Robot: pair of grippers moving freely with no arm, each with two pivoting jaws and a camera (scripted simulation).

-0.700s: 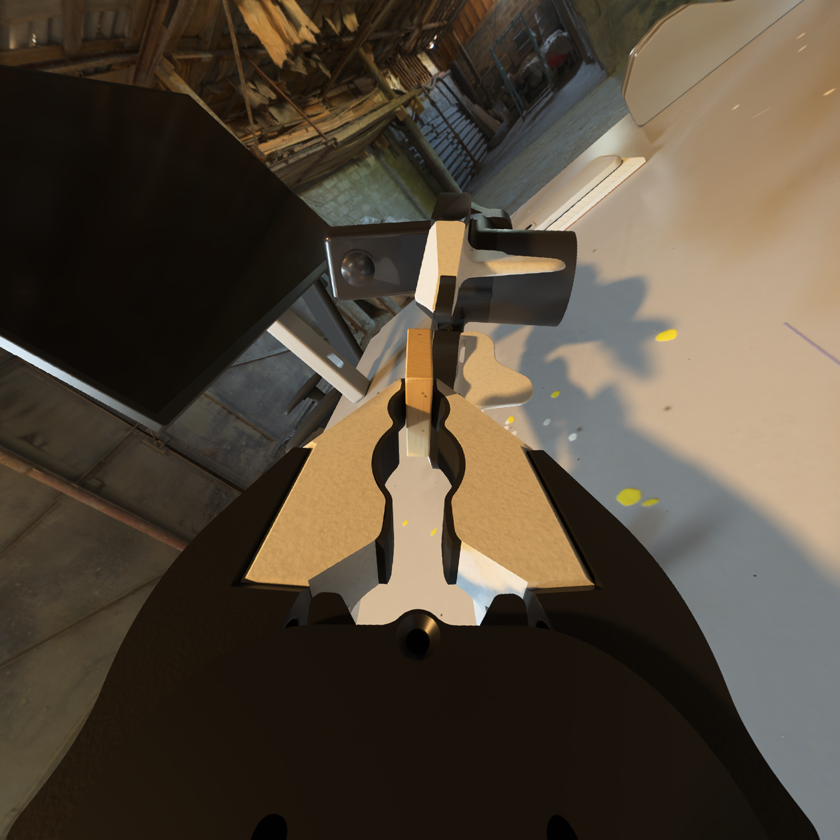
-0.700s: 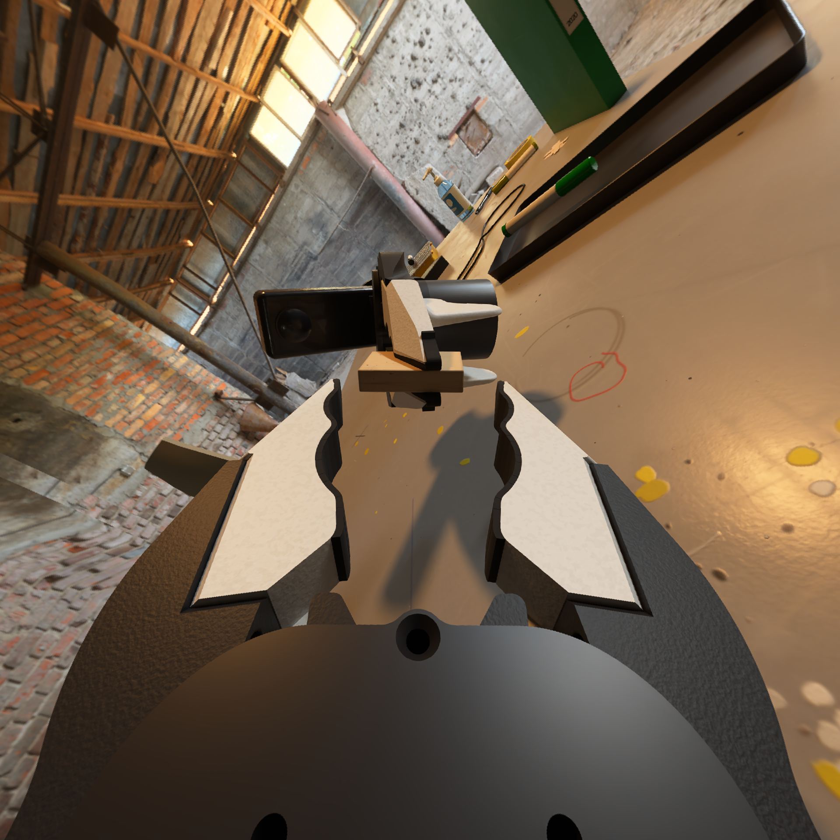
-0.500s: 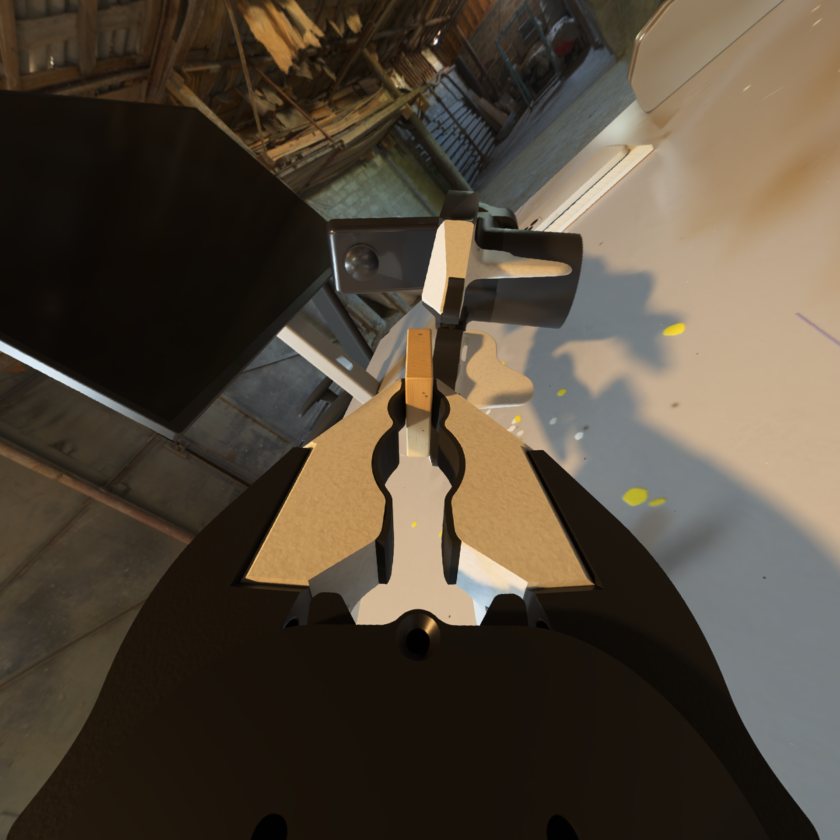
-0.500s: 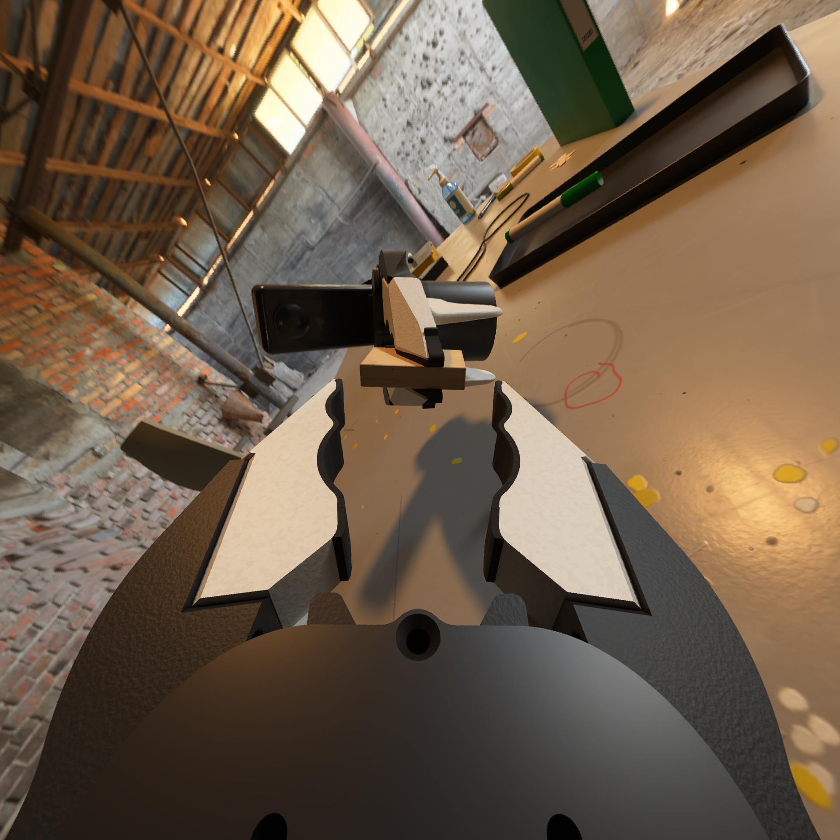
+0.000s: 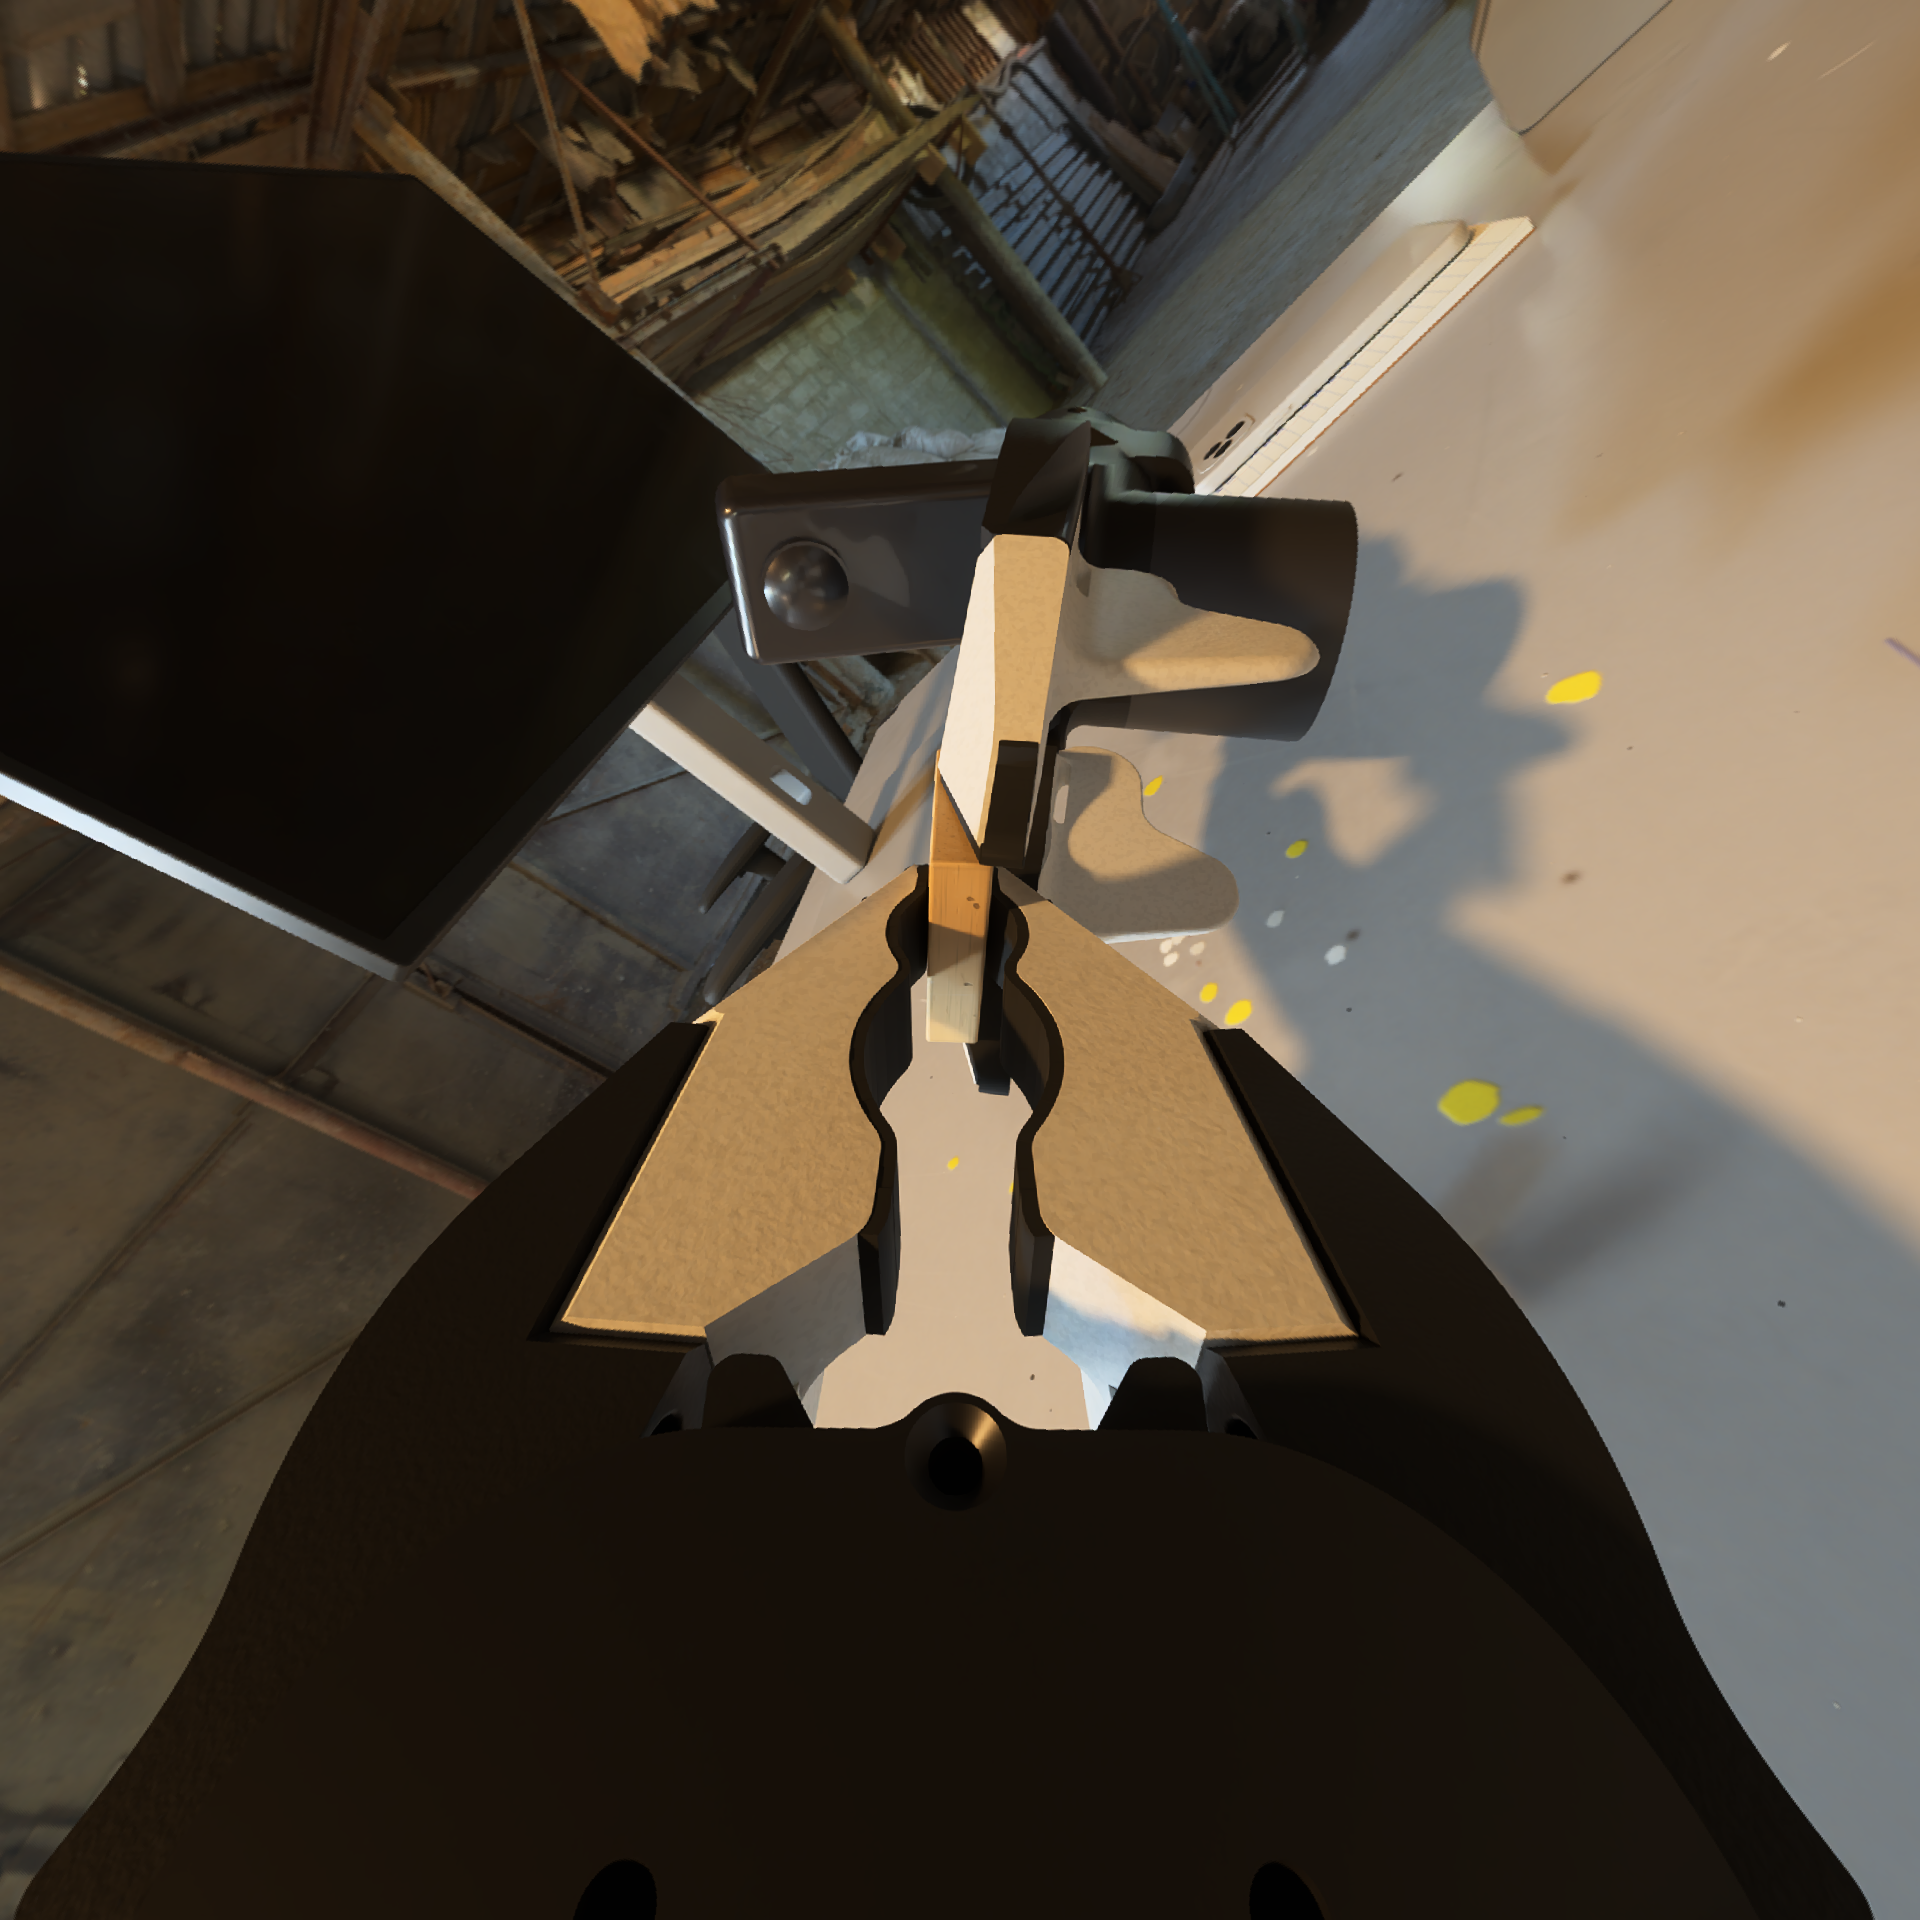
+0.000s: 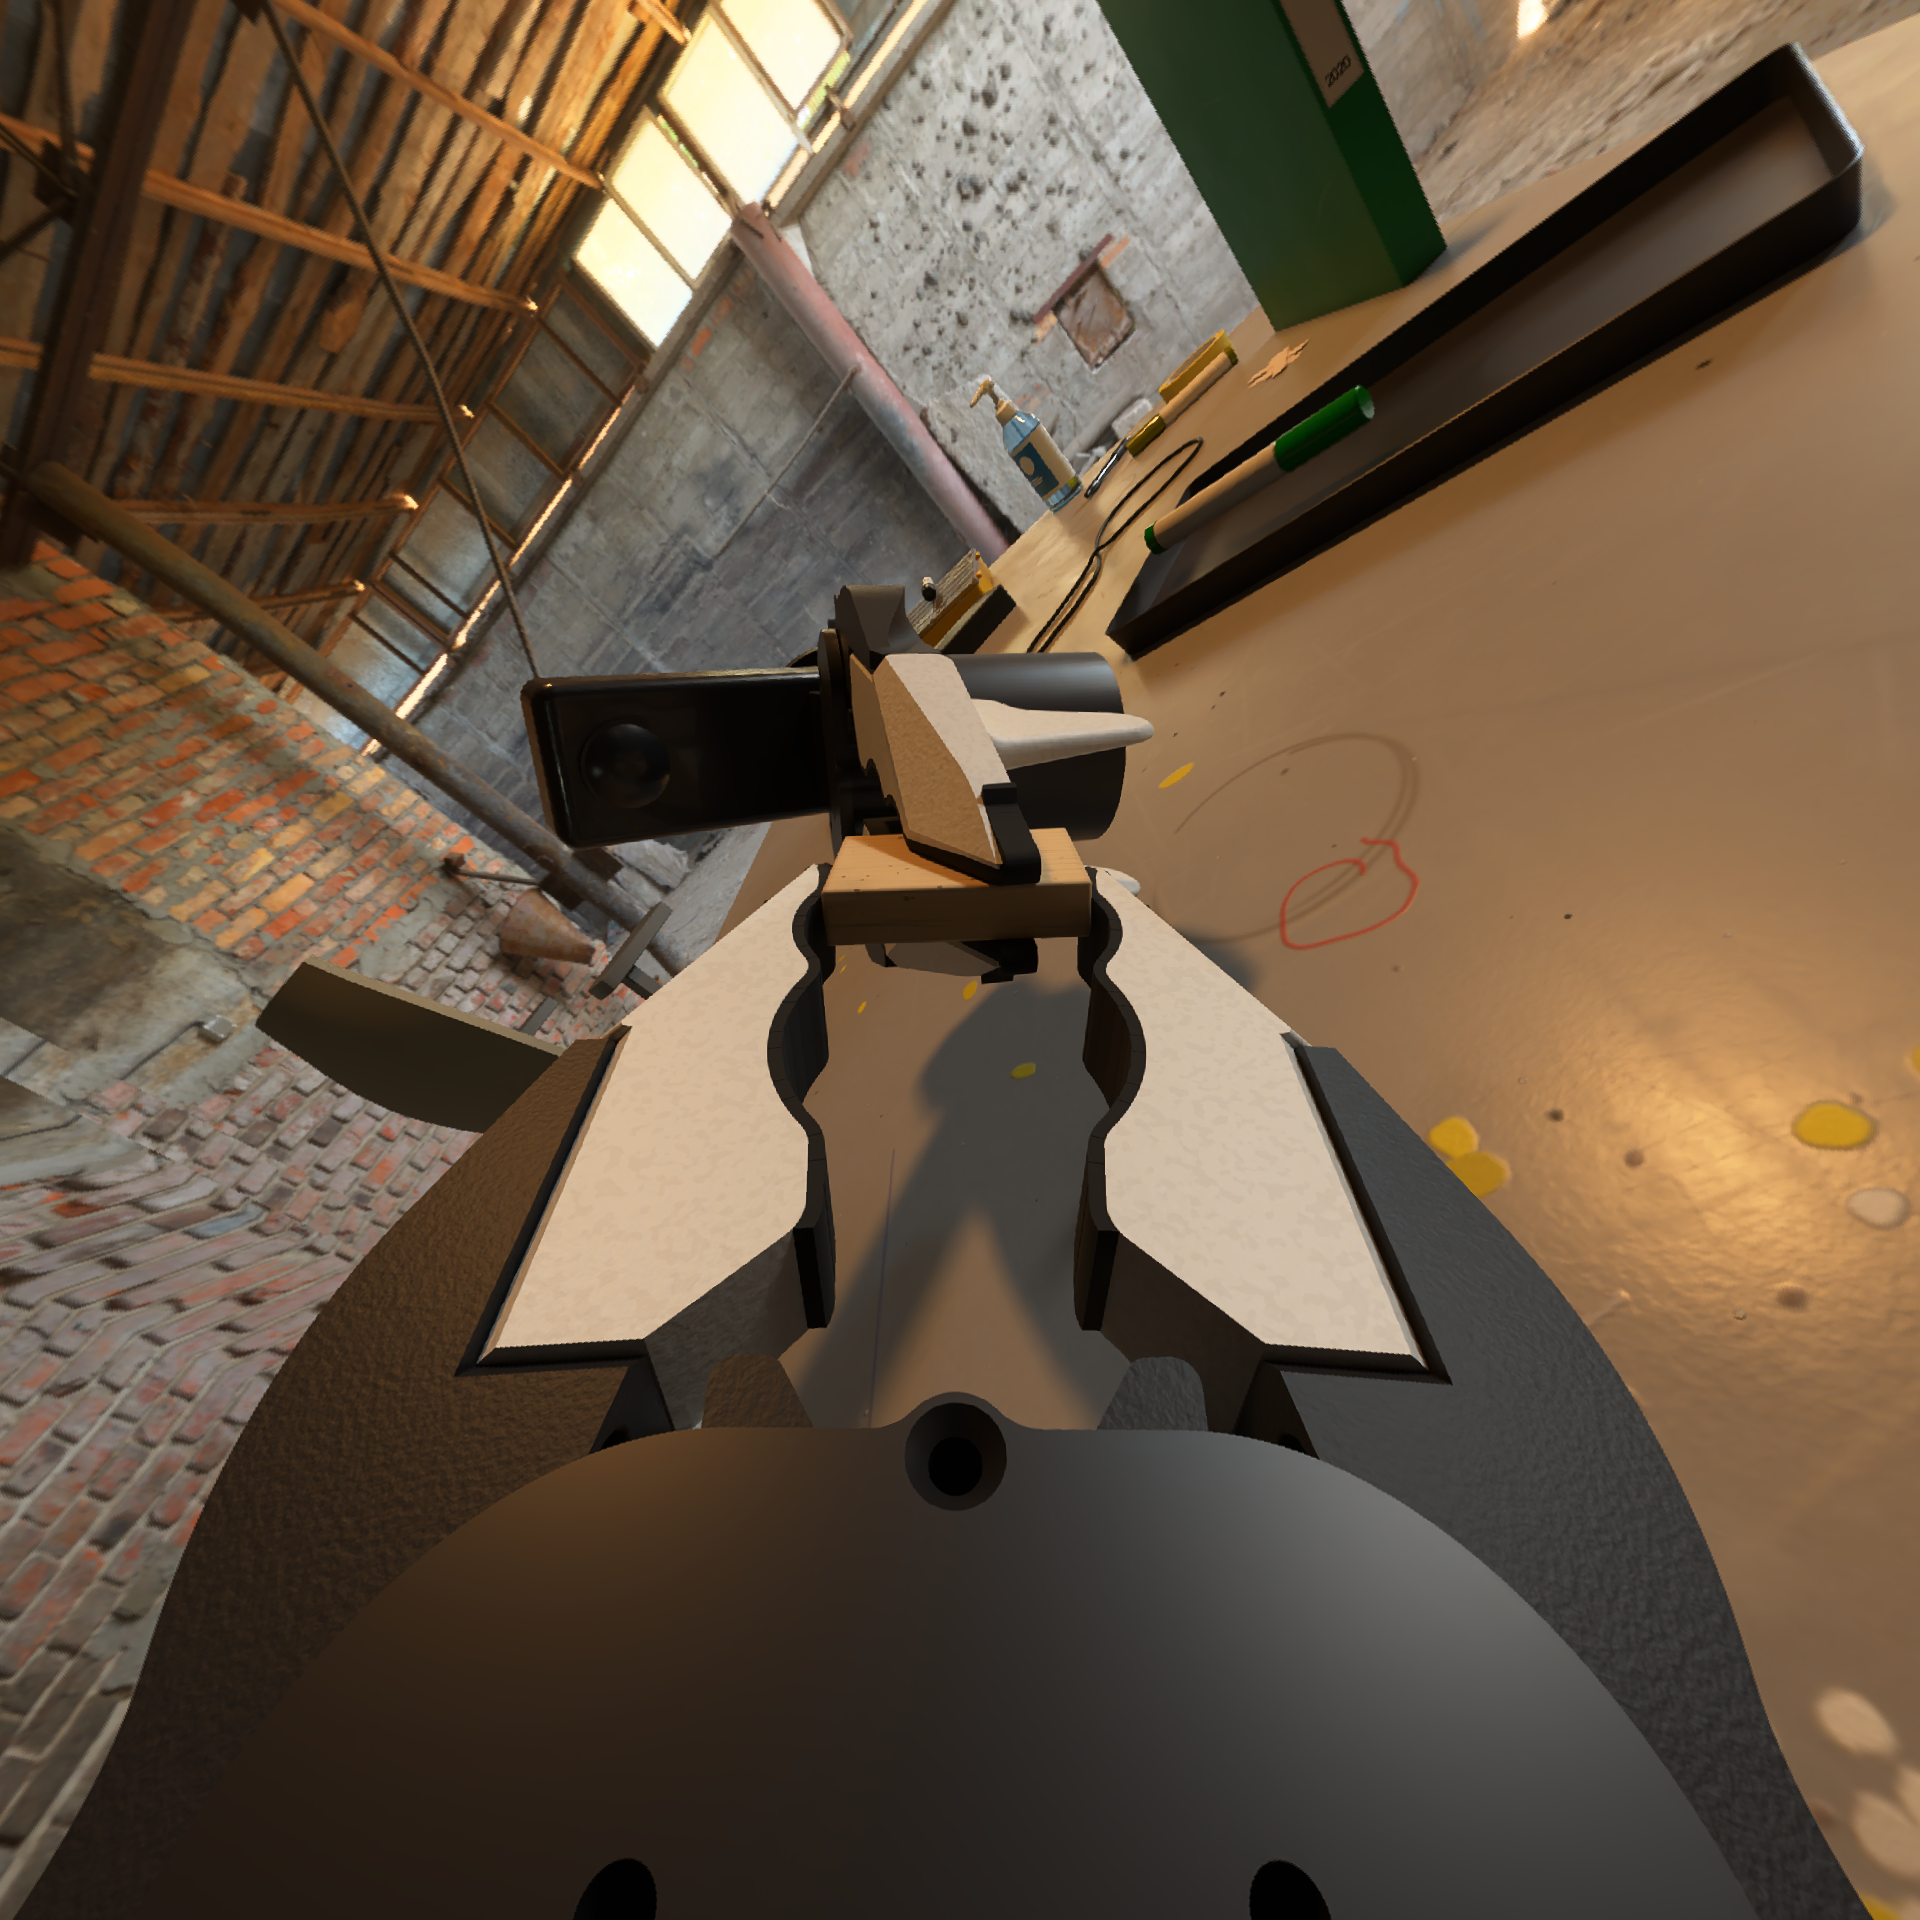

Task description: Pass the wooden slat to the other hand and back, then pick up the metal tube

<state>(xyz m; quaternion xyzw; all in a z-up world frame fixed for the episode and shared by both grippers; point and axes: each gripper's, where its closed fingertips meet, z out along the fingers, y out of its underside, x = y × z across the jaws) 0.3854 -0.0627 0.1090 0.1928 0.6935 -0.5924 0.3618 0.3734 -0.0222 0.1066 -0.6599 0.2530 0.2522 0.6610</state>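
Note:
The wooden slat is a short pale strip held in the air above the table. My left gripper is shut on it, and the slat is seen edge-on between its tips. In the right wrist view the slat lies crosswise. My right gripper has its two fingertips against the slat's two ends. The left gripper faces it from straight ahead. The right gripper also shows in the left wrist view, close in front. No metal tube is in view.
A long black tray holds a green-capped marker. Behind it stand a green box and a pump bottle. A red scribble marks the table. A black panel stands left of the left gripper.
My right gripper has moved forward around the slat and its jaws have narrowed onto the slat's ends. The left gripper keeps its hold on the slat.

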